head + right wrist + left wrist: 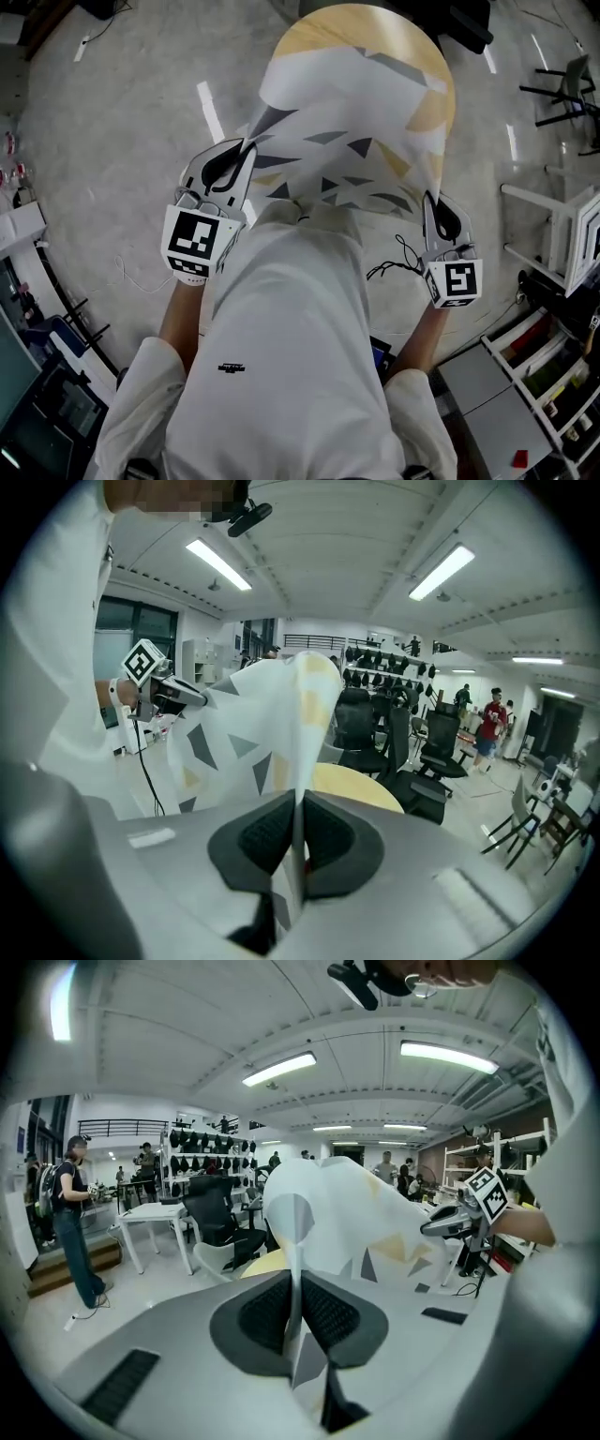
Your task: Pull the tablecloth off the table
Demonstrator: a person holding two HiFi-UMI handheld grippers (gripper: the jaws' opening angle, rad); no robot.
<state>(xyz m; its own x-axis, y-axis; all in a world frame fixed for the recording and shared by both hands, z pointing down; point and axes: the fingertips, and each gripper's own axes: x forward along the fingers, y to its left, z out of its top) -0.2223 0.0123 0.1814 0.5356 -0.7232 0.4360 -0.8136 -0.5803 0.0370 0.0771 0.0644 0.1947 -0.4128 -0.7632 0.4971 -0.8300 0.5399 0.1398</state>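
Two pinches: left gripper (pixel 246 146), right gripper (pixel 431 199) clamp white tablecloth (pixel 347 122), grey-yellow triangle print.

No words or numbers can be read anywhere. The small dark print (pixel 231 367) on the white shirt (pixel 291 300) is too tiny to read.

Left tongs (pixel 246 147) clamped, right tongs (pixel 427 198) clamped, both tilted downward

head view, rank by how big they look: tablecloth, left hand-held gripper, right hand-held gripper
1. tablecloth
2. left hand-held gripper
3. right hand-held gripper: looks smaller than the left, but that may just be nearness to the camera and angle.
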